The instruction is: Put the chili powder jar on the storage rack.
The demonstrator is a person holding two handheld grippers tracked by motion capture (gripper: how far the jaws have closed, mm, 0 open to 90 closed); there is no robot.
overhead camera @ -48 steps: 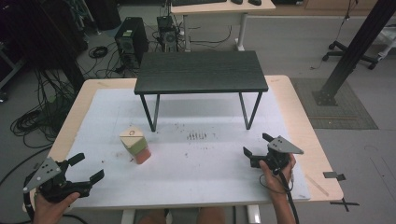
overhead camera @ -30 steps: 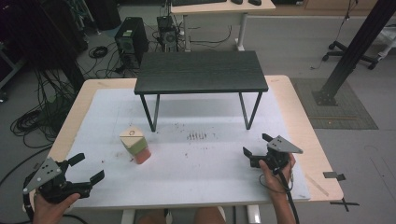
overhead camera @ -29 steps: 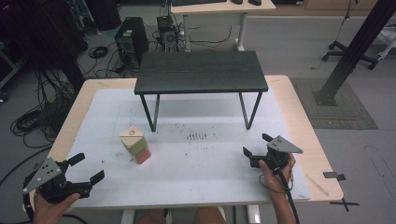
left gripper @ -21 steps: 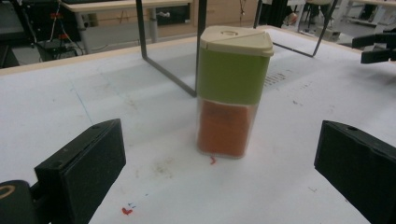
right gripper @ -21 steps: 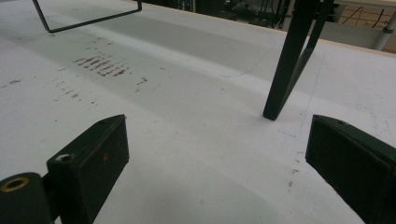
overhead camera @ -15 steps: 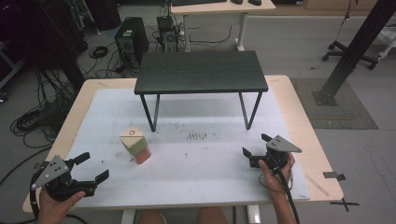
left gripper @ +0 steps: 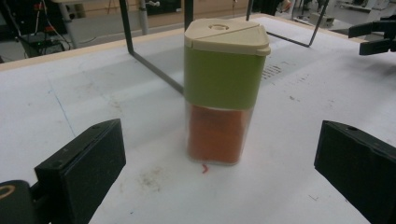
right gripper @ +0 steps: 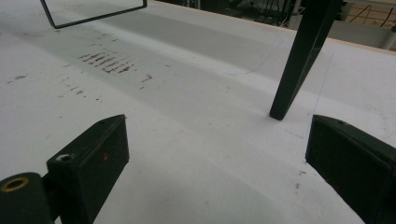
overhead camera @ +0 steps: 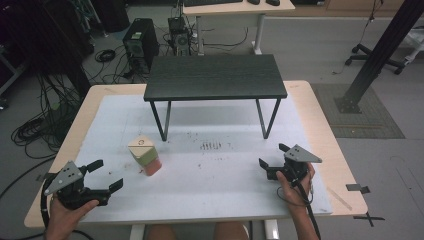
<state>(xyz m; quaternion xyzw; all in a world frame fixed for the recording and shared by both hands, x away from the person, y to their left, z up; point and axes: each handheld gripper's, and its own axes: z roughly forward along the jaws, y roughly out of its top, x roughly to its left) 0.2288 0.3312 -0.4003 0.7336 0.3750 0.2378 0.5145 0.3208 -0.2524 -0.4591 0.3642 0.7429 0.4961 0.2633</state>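
A spice jar (left gripper: 224, 88) is seen upright at the centre of the left gripper view, standing on the white table mat (left gripper: 303, 116). It is made up of a cream lid, a green band below it and a clear lower part filled with an orange-red powder. In the high view the same jar (overhead camera: 145, 156) is placed left of centre, in the lower half of the frame, just in front of the left legs of a small black stand (overhead camera: 215, 77) and apart from them.

The left gripper (overhead camera: 99, 176) is held at the lower left of the high view by a hand (overhead camera: 67, 215), near the jar but not touching it. Its jaws are spread wide, and in its own view (left gripper: 219, 186) the jar is framed between them, farther off, with bare mat on either side.

The right gripper (overhead camera: 272, 159) is held at the lower right of the high view, well apart from the jar, with its jaws likewise spread and nothing between them. In the right gripper view (right gripper: 215, 177) the spread jaws are set over bare mat, a leg of the stand (right gripper: 299, 70) is seen at the upper right, and dark scuff marks (right gripper: 107, 63) are seen at the upper left.
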